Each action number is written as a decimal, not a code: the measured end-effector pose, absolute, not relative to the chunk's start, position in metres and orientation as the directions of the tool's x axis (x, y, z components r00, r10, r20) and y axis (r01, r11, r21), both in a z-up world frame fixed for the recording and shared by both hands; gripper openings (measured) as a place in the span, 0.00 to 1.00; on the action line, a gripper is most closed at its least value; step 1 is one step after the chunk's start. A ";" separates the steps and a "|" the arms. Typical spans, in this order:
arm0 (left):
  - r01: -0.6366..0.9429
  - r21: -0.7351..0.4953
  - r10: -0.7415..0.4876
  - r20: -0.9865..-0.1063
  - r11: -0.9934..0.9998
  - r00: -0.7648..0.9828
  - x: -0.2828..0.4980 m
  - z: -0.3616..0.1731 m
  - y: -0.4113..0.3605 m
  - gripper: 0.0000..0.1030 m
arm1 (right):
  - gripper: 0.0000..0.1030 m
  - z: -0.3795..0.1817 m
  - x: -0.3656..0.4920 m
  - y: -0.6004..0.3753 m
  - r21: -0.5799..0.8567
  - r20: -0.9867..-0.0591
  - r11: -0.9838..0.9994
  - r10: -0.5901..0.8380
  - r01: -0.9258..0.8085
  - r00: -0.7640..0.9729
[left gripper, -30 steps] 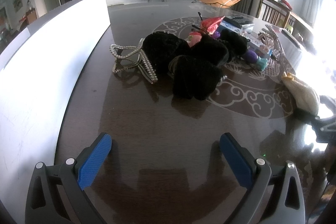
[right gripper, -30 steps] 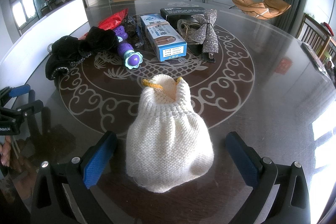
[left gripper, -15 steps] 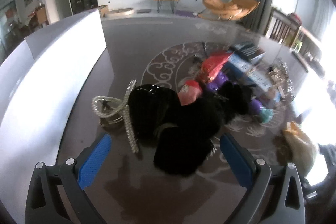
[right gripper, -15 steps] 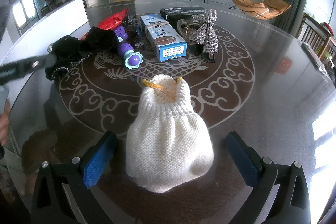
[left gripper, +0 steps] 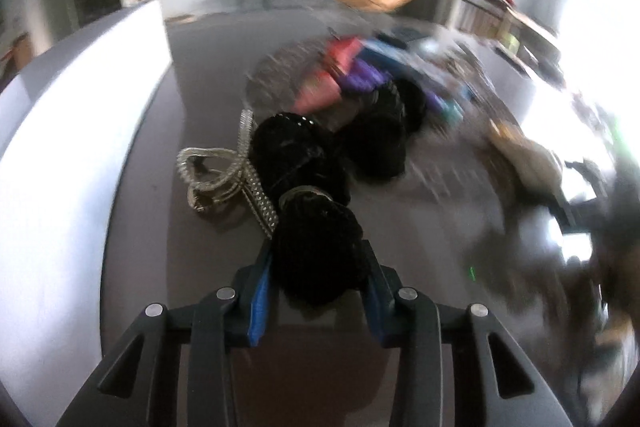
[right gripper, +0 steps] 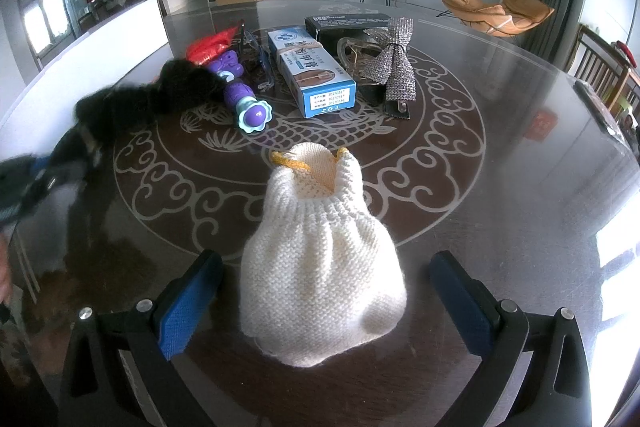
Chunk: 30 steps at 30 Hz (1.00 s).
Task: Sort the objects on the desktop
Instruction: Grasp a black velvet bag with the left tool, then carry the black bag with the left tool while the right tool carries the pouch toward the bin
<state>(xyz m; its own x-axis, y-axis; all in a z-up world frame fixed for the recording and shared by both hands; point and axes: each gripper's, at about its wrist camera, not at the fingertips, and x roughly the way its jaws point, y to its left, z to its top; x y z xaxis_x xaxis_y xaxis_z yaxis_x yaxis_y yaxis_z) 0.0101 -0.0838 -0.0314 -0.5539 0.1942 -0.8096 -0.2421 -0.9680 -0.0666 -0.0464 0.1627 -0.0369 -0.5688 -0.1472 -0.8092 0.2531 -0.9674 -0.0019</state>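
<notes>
A pile of black fluffy pieces (left gripper: 304, 155) lies on the dark round table (right gripper: 500, 207). My left gripper (left gripper: 317, 255) points down at the nearest fluffy piece (left gripper: 320, 227). Its jaws are closing, and both blue pads press the piece's sides. In the right wrist view the left gripper (right gripper: 36, 175) is a blur at the left edge, by the black pile (right gripper: 132, 107). My right gripper (right gripper: 324, 259) is open. A white knitted pouch (right gripper: 320, 279) stands between its pads without touching them.
A silver rhinestone clip (left gripper: 224, 171) lies against the pile's left side. Beyond are a purple toy (right gripper: 244, 99), a red packet (right gripper: 208, 45), glasses (right gripper: 256, 55), a blue-white box (right gripper: 312, 71), a black box (right gripper: 344, 23) and a sequined bow (right gripper: 394, 67). A white board (right gripper: 120, 27) borders the table's left.
My left gripper has moved forward onto the black pile, and its jaws have narrowed from wide apart onto the nearest fluffy piece. The right gripper and the pouch have not moved.
</notes>
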 end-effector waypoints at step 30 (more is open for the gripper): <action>-0.425 0.092 0.197 -0.786 -0.900 -0.586 0.023 -0.015 -0.018 0.47 | 1.00 -0.037 -0.046 0.162 -0.005 -0.810 -0.967 -0.144 0.253 -0.569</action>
